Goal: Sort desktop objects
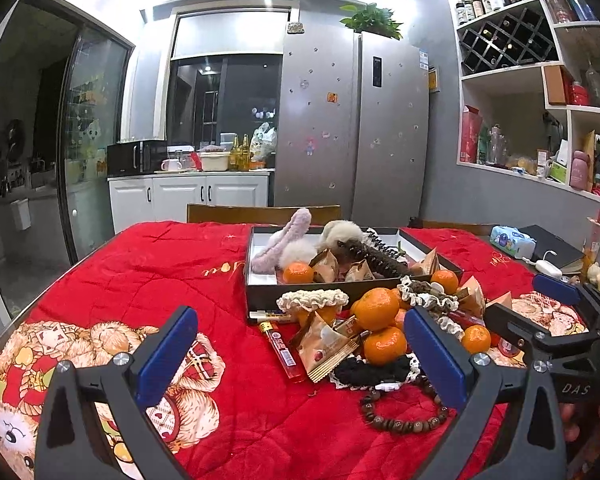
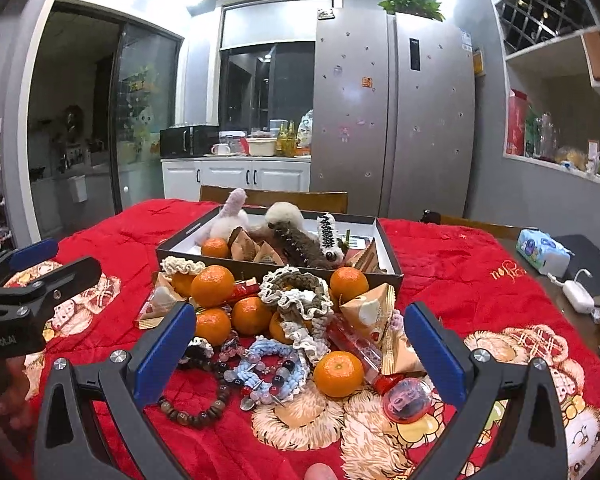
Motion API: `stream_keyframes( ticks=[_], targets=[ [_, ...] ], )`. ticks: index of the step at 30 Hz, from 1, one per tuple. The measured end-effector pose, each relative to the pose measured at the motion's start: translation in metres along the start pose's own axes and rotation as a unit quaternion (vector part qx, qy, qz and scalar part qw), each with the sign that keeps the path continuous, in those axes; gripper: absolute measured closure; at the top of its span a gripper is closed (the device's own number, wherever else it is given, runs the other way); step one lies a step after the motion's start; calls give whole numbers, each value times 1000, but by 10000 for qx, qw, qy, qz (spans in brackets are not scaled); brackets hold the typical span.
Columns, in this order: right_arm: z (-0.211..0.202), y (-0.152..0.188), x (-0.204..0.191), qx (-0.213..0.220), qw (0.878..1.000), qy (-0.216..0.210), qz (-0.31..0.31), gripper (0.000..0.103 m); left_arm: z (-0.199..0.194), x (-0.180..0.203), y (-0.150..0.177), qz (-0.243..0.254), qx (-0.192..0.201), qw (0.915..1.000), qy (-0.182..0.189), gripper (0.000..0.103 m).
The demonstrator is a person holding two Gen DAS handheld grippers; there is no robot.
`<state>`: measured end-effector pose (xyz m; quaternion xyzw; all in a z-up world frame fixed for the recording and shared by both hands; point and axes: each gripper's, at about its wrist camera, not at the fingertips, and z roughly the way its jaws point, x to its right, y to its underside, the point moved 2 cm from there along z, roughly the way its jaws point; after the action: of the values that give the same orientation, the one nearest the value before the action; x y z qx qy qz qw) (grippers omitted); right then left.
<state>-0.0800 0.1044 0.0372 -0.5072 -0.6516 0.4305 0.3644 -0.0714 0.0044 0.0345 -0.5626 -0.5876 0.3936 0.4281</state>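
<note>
**Heap before the box, both grippers wide and empty**

Where the heap is thickest, much lies buried: the black scrunchie [image 1: 374, 368] shows only its near edge under the mandarins [image 1: 376, 308], and the red lighter [image 2: 354, 344] is half covered by a snack packet [image 2: 370, 312] in the right wrist view; the wooden bead bracelet [image 1: 404, 412] is partly behind the left gripper's right finger; the capsule toy's [image 2: 407, 398] picture is too blurred to read.

The open box [image 1: 260, 300] is the landmark; inside it a pink plush [image 1: 280, 244] lies with its long axis running from the near left towards the far rim, and a brown spiked clip [image 2: 300, 240] runs diagonally across the middle; just before the box's near wall sits the heap on the red quilt [image 1: 160, 264]; the other red lighter [image 1: 284, 350] lies nearer than that wall, long axis pointing away from the box towards the camera.

The left gripper [image 1: 300, 360] hangs before the box, jaws wide, holding nothing; the right gripper [image 2: 300, 354] likewise, jaws wide over the blue scrunchie [image 2: 268, 350] and beads.
</note>
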Motion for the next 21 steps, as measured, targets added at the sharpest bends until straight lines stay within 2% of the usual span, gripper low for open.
stream_keyframes(
  ticks=[21],
  targets=[
    [-1, 0, 8, 21, 9997, -95, 234, 0, 0, 6, 1, 118, -29, 9999, 108, 0]
  ],
)
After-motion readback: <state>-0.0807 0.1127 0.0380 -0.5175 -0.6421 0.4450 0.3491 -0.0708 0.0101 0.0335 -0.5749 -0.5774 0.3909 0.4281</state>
